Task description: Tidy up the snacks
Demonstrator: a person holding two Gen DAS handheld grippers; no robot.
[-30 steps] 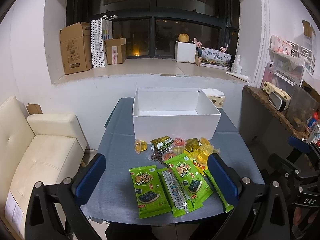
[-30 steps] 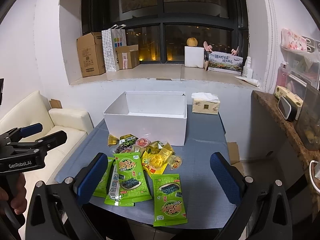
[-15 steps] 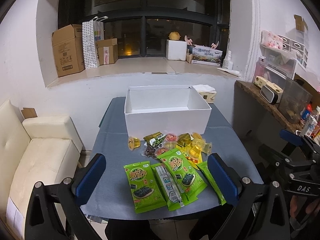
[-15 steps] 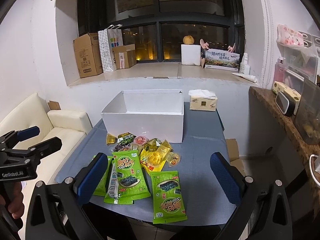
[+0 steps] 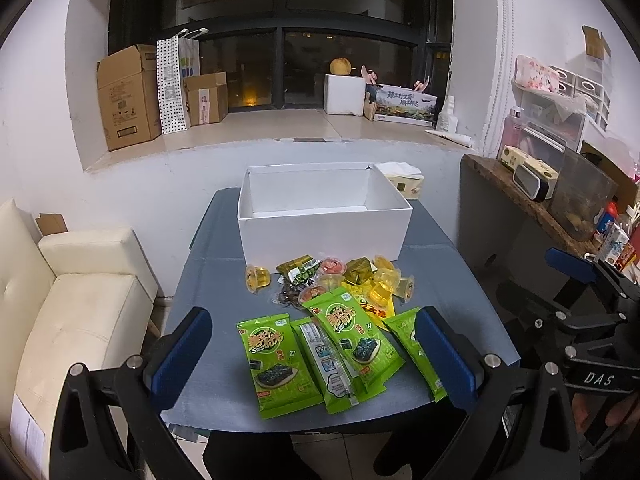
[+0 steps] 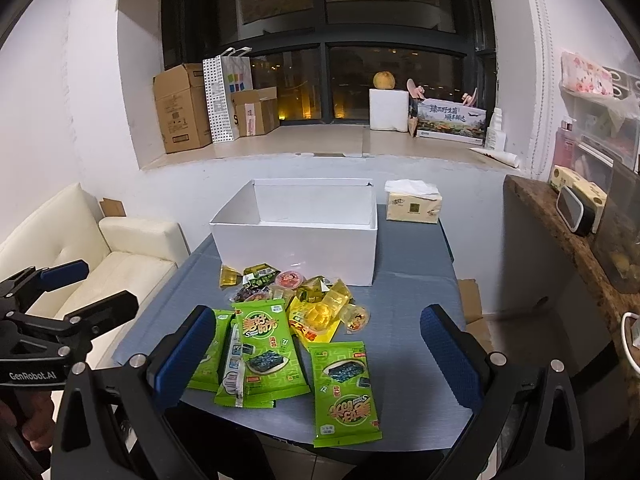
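An empty white box point(image 5: 320, 236) point(image 6: 296, 248) stands open at the far side of the grey table point(image 5: 208, 380) point(image 6: 416, 364). In front of it lies a pile of jelly cups and small sweets point(image 5: 376, 284) point(image 6: 320, 304). Nearer lie several green seaweed packs point(image 5: 276, 360) point(image 6: 346, 388). My left gripper point(image 5: 312, 356) is open and empty, held above the near table edge over the packs. My right gripper point(image 6: 320, 354) is open and empty, also above the near edge. Each gripper shows at the side of the other's view: the right one point(image 5: 584, 320), the left one point(image 6: 52, 320).
A tissue pack point(image 6: 414, 204) sits on the table right of the box. A cream sofa point(image 5: 72, 320) stands left of the table. A wooden shelf with clutter point(image 5: 560, 200) is on the right. Cardboard boxes point(image 5: 128, 96) sit on the window ledge behind.
Both grippers have drawn back and up a little from the table; the snacks and box look smaller and lower in view. Nothing was grasped.
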